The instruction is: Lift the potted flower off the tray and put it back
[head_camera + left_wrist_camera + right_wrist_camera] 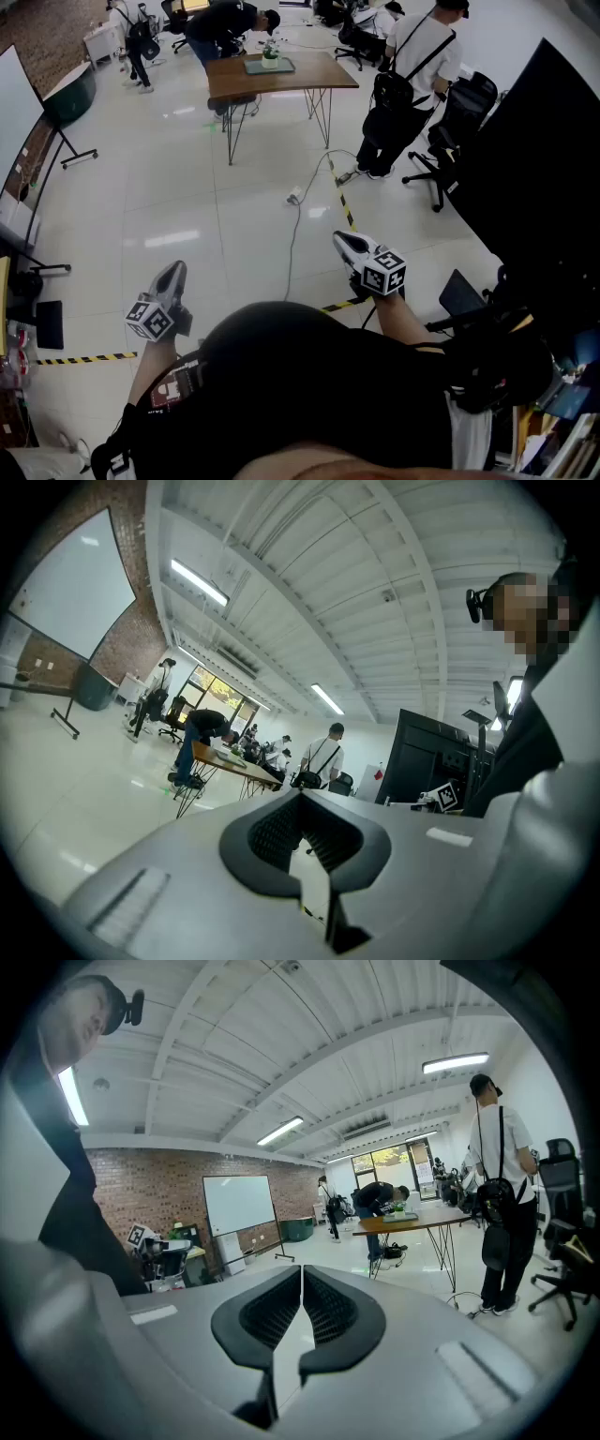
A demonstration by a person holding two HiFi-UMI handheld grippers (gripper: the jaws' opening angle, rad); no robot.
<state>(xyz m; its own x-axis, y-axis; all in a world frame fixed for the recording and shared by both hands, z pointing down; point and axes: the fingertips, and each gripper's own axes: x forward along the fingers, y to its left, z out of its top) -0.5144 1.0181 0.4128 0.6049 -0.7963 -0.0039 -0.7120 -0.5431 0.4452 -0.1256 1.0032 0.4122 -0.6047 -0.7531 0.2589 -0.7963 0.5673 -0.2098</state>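
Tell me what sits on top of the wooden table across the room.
A tray lies on the wooden table, with a small potted flower standing on it. The tray covers the wood beneath it, and anything smaller is too distant to tell.

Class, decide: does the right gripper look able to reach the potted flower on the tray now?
Probably not. The right gripper is shut and held close to the person, while the potted flower sits on its tray on a table far across the floor.
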